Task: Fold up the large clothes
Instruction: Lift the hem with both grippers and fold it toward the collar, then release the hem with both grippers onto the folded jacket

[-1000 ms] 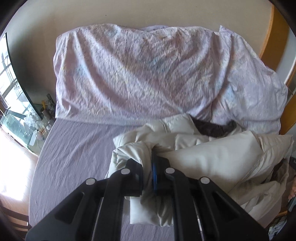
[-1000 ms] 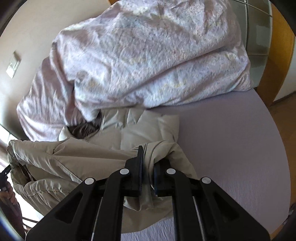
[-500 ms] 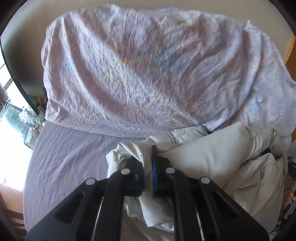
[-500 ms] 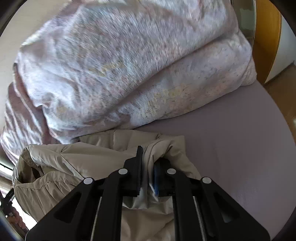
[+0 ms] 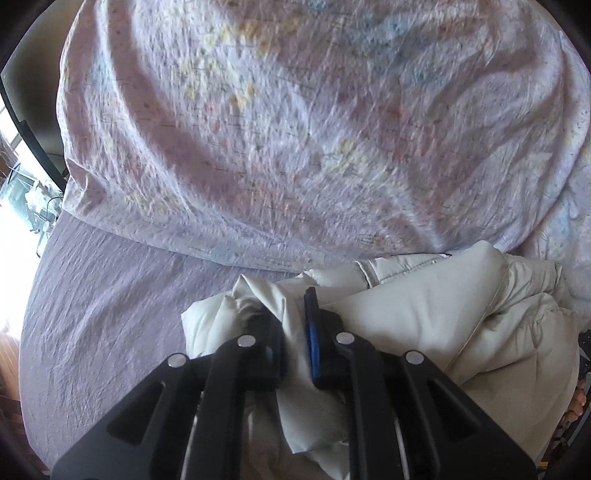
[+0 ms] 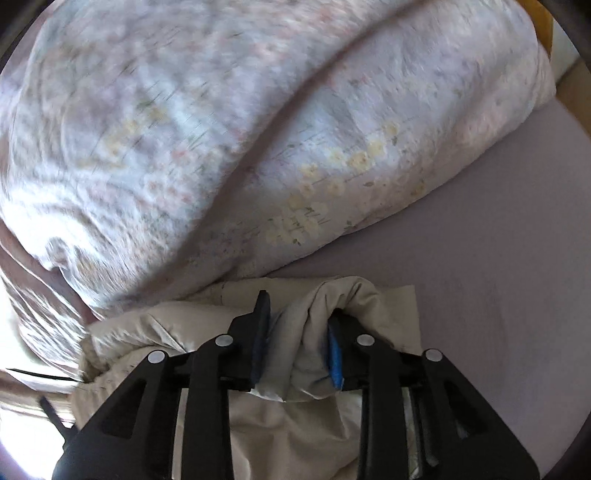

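A beige padded jacket (image 5: 424,325) lies bunched on the purple bed sheet (image 5: 110,295), right against the flowered duvet (image 5: 295,129). My left gripper (image 5: 293,314) points down at the jacket's left end. A fold of the jacket fills the narrow gap between its jaws, which are starting to open. In the right wrist view, my right gripper (image 6: 297,314) is over the jacket's (image 6: 147,332) right end. Its jaws are opening and stand clearly apart, with a loose hump of jacket cloth between them.
The big flowered duvet (image 6: 221,129) is heaped across the far half of the bed. Bare sheet (image 6: 498,258) stretches to the right of the jacket and also to its left. A wooden bed frame (image 6: 548,33) shows at the far right, and a bright window area (image 5: 26,192) at the far left.
Both grippers have carried the jacket's ends forward and down towards the duvet. The right jaws, shut on cloth before, now stand apart. The left jaws have parted slightly.
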The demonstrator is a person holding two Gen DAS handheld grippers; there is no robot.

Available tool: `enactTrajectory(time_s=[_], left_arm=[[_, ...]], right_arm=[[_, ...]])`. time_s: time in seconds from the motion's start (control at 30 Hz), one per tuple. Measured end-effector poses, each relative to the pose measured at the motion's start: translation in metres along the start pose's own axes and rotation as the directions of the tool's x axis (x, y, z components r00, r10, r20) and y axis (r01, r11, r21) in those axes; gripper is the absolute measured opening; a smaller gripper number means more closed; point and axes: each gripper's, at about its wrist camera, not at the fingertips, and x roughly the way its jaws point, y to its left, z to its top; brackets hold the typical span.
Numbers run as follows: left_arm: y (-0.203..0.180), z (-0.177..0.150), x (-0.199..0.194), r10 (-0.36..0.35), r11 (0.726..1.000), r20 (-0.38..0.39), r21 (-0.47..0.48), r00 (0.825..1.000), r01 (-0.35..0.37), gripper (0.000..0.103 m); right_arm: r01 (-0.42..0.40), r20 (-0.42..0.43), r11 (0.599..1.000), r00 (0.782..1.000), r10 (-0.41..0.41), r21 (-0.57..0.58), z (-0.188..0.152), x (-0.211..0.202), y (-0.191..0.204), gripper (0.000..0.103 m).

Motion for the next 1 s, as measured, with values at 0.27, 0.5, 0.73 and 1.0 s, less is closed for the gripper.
enactTrajectory(time_s=[0.27, 0.5, 0.73, 1.0], left_arm=[[0.009, 0.004, -0.027, -0.09, 0.995, 0.011, -0.042, 0.996, 0.09, 0.039], [0.0, 0.006, -0.069, -0.078, 0.997, 0.125, 0.0, 0.989, 0.079, 0.072], [-0.034, -0.018, -0.083, -0.084, 0.991, 0.133, 0.119, 0.988, 0.069, 0.074], [-0.083, -0.062, -0.075, -0.079, 0.957, 0.135, 0.289, 0.988, 0.037, 0.077]], right_arm=[[-0.051, 0.087, 0.995, 0.994, 0.058, -0.083, 0.005, -0.066, 0.012, 0.049], [-0.041, 0.108, 0.982, 0.992, 0.062, -0.184, -0.026, -0.1, 0.045, 0.058], [-0.069, -0.014, 0.94, 0.998, 0.069, -0.334, -0.078, -0.079, 0.092, 0.058], [0.02, -0.086, 0.875, 0.994, -0.071, -0.485, -0.127, -0.018, 0.133, 0.016]])
